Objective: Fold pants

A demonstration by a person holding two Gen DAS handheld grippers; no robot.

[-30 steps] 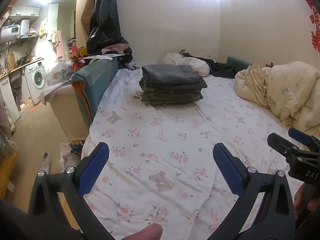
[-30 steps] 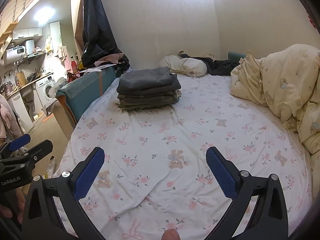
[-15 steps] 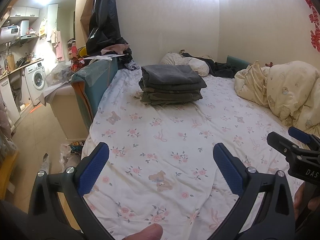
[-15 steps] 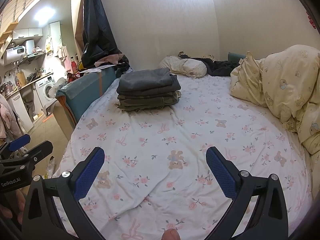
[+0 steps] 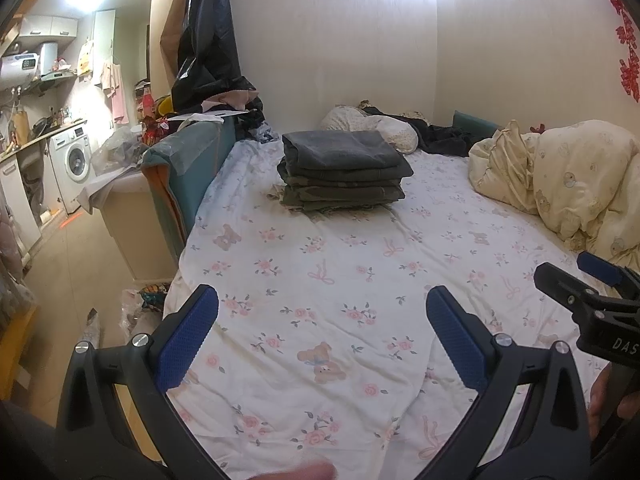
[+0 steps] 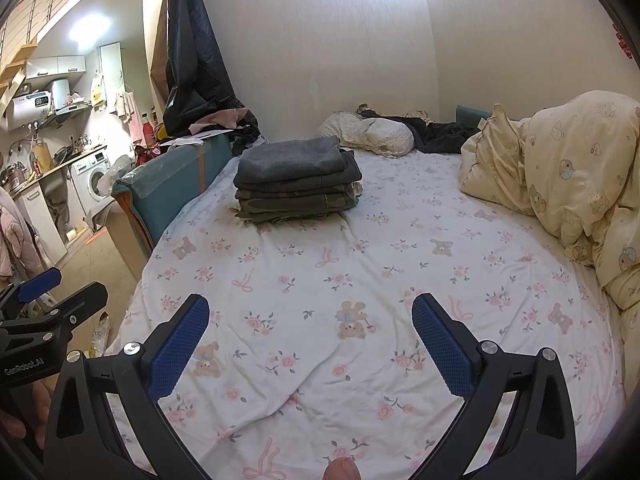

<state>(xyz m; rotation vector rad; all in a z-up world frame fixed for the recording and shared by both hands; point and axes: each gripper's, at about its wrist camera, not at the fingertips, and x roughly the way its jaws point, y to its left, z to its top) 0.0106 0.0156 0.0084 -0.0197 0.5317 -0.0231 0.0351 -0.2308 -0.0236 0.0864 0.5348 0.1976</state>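
Observation:
A stack of several folded pants (image 5: 344,172), grey on top and camouflage green below, sits on the far part of the bed; it also shows in the right wrist view (image 6: 296,180). My left gripper (image 5: 322,320) is open and empty, held above the near part of the floral bedsheet (image 5: 340,280). My right gripper (image 6: 310,324) is open and empty, also above the sheet (image 6: 360,264) and well short of the stack. The right gripper (image 5: 588,284) shows at the right edge of the left wrist view, and the left gripper (image 6: 48,296) at the left edge of the right wrist view.
A cream duvet (image 6: 568,176) is bunched along the bed's right side. Pillows and dark clothes (image 6: 400,132) lie at the head by the wall. A teal padded bed end (image 5: 188,172) and a box stand on the left, with a washing machine (image 5: 76,160) beyond.

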